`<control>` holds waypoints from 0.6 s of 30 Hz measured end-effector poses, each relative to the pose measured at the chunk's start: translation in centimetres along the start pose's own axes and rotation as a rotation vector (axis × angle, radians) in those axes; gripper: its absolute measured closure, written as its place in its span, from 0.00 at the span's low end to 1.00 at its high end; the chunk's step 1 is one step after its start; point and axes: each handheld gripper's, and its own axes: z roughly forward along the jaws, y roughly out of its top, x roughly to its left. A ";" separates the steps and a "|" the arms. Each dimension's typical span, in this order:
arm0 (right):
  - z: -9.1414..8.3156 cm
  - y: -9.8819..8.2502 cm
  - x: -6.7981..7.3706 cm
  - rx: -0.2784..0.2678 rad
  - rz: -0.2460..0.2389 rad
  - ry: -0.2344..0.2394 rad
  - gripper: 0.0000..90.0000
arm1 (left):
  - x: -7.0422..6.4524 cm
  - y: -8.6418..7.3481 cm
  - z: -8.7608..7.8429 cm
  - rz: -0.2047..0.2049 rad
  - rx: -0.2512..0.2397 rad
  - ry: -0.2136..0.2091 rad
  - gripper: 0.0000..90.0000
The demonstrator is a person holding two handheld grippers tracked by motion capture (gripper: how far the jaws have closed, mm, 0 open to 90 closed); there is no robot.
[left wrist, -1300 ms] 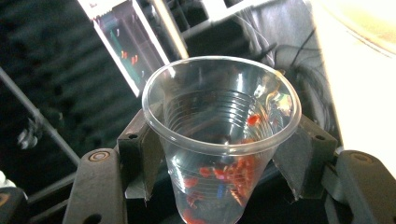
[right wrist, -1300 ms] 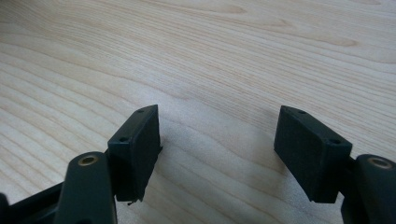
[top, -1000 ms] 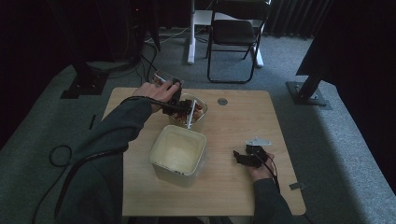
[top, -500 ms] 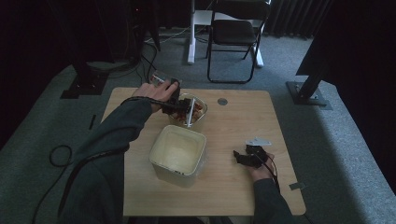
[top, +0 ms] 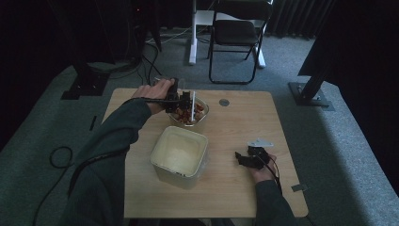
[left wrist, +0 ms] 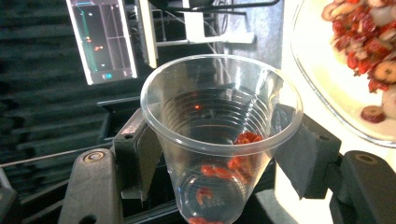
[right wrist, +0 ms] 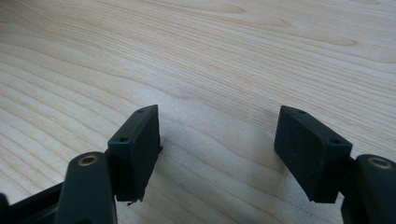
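Table (top: 244, 127): light wood, mid frame in high view, dark room around it. Chair (top: 237, 33) top centre behind, not in play.

Big cream tub (top: 179, 155) sits centre of table, open top, pale inside, nothing else visible in it.

Glass bowl (top: 188, 113) just above the tub, upper-centre of table, full of red and pale bits. In left gripper view its rim is at upper right (left wrist: 336, 93), close beside the cup.

Left gripper (top: 181, 100), upper left of table at the bowl's edge, has a clear plastic cup (left wrist: 219, 135) between its pads. Cup is tipped toward the bowl, nearly empty, a few red pieces (left wrist: 231, 165) stuck low inside. So the pour into the bowl looks basically done.

What changed: vs 1 s ago the left hand sits at about the same spot by the bowl, cup the same. Jaws have just been opening a little, cup between them. Left pad looks a touch off the cup wall, right pad hidden behind the cup rim, so can't say for sure it's let go. I read it as grip easing, prob start of setting the cup down or a re-grip. Risk: light cup slips or rolls if it's not supported underneath.

Right gripper (top: 249, 157), lower right of table, resting on the wood. Jaws apart, nothing between (right wrist: 217, 154), bare tabletop. Same place as 1 s ago, idle.

Small grey disc (top: 224, 102) upper right of bowl, untouched.
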 end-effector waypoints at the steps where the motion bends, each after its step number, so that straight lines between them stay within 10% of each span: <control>1: 0.0 0.0 0.0 -0.001 0.000 0.000 0.34 | 0.1 0.0 -0.1 -0.012 -0.004 -0.002 0.40; 18: 0.0 0.0 0.0 -0.001 0.001 0.000 0.34 | 2.7 -4.4 -1.4 -0.550 -0.225 -0.255 0.38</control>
